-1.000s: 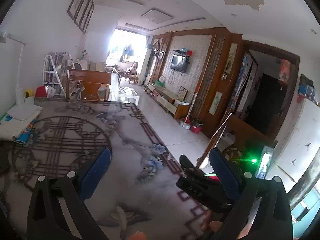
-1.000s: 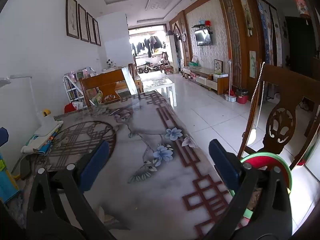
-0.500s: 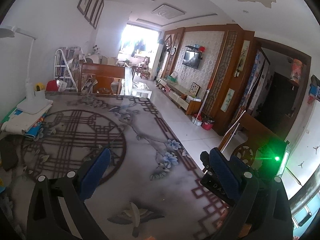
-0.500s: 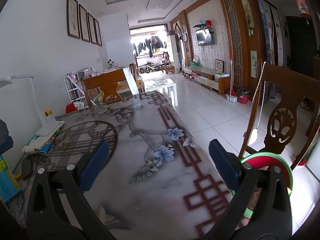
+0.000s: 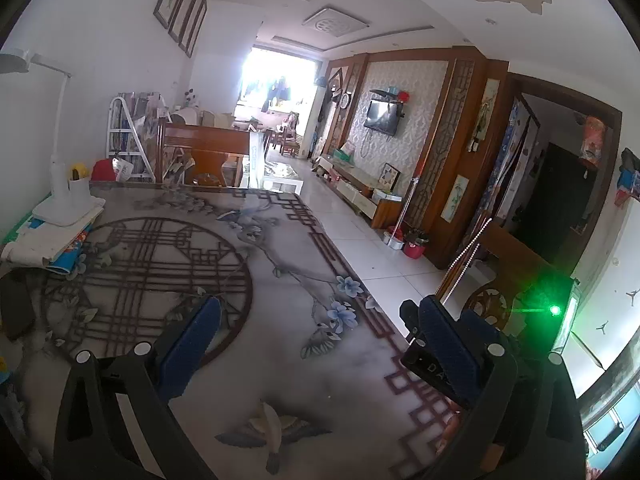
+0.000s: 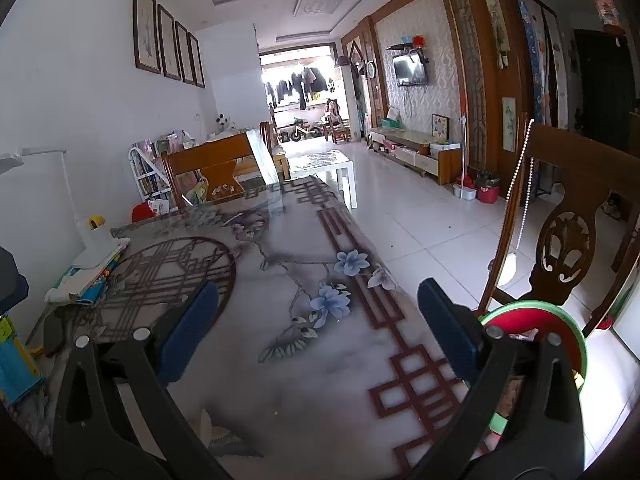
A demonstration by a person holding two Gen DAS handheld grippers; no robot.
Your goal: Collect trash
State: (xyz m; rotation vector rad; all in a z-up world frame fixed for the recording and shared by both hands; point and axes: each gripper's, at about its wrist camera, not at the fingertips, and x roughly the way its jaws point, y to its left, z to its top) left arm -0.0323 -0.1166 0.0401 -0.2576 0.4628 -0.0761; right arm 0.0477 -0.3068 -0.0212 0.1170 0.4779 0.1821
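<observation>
Left gripper [image 5: 318, 312] spread wide, nothing between the blue pads; right gripper [image 6: 318, 292] likewise wide apart and empty. Both hang low over the table [image 6: 320, 384], pointing down its length toward the far end. No loose scrap shows on the stretch ahead of either tool, so I cannot give a long axis for a piece to pick. The one thing tied to the job is a round green-rimmed bin [image 6: 536, 304] with a red inside, past the table's right edge, just outside my right gripper's outer finger and in front of a carved wooden chair [image 6: 568, 240]. The right hand is the nearer one to it. Any candidates look to lie on my left: a stack of papers [image 5: 44, 240] under a white lamp base [image 5: 68, 204], and a dark object [image 5: 16, 308] near the left edge, unidentifiable. The surface is a glossy, hard-looking top with lattice and flower print. Beyond it is a long, white-tiled living room.
</observation>
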